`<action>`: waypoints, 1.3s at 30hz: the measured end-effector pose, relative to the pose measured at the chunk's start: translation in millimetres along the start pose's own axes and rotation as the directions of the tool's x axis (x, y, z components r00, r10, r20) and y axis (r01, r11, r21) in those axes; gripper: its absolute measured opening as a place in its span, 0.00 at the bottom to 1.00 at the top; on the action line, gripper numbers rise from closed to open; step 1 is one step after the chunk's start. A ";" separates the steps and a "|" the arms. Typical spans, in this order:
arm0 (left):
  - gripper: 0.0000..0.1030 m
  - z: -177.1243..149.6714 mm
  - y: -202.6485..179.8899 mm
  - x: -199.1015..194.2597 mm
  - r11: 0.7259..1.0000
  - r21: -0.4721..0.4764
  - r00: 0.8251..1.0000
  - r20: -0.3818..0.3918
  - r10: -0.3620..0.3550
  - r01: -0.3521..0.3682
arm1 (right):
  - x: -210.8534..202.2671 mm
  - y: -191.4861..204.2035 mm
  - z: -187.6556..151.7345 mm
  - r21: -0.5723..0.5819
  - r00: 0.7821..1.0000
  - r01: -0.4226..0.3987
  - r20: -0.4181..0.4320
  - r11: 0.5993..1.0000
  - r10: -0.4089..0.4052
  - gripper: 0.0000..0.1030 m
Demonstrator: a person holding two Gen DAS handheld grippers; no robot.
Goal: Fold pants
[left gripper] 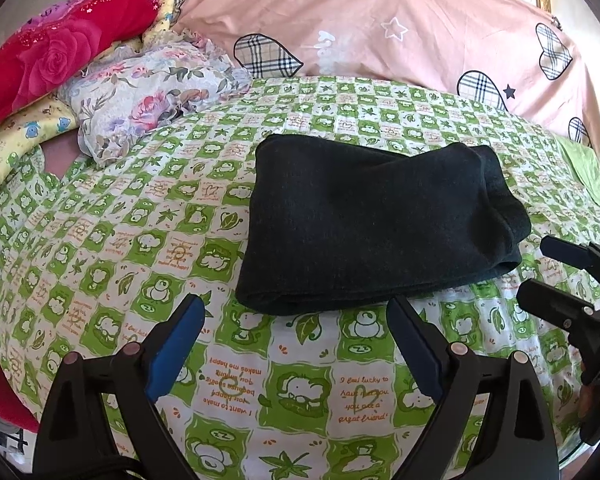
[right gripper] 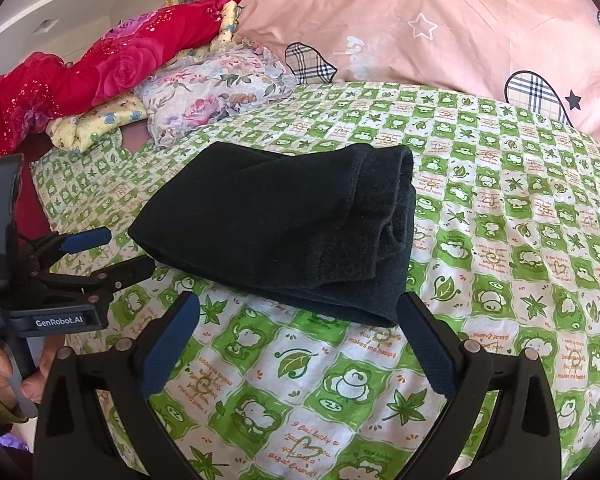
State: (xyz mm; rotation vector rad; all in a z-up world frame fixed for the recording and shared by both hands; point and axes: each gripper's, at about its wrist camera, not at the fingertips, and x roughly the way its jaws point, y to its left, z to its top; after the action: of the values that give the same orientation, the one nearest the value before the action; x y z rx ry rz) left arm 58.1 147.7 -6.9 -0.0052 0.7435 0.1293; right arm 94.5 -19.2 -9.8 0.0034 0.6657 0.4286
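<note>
So the pants (left gripper: 376,220) are dark, nearly black, and sit folded into a thick rectangular bundle in the middle of the bed, on a green and white checked sheet (left gripper: 140,240) with little cartoon prints. The layered open edges of the bundle face the right side, and the smooth folded edge faces the near side.

The left gripper (left gripper: 296,312) hangs just in front of the bundle's near edge with its blue-padded fingers spread wide and nothing between them. Not touching the fabric, as far as I can see. From its own camera the pants lie straight ahead and a bit right.

The right gripper (right gripper: 300,310) is the same deal: fingers wide apart, empty, parked at the near right corner of the bundle, with its right finger tip just beside that corner. Each gripper shows up at the edge of the other's view.

Behind the pants there's a pink quilt (left gripper: 380,20) with plaid hearts, and off to the left a floral pillow (left gripper: 152,100) and a red rose blanket (left gripper: 60,52) piled up.
</note>
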 end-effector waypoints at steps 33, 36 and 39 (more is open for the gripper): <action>0.91 7.5 0.5 -2.3 1.000 -0.019 1.000 0.019 -0.006 0.007 | -0.1 1.6 5.4 -0.016 1.000 -0.005 0.009 1.000 0.005 0.96; 0.91 8.3 -0.5 -1.7 1.000 -0.019 1.000 0.023 0.003 -0.003 | 0.0 1.1 5.8 -0.019 1.000 -0.003 0.010 1.000 0.003 0.96; 0.91 8.9 -0.2 -1.8 1.000 -0.024 1.000 0.026 0.000 0.000 | -0.5 0.4 5.9 -0.016 1.000 -0.002 0.012 1.000 0.002 0.96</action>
State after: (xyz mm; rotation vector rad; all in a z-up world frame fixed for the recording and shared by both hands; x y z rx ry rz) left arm 62.9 147.8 0.9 -0.0260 0.7165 0.1377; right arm 97.6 -18.3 -4.8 -0.0087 0.6498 0.4360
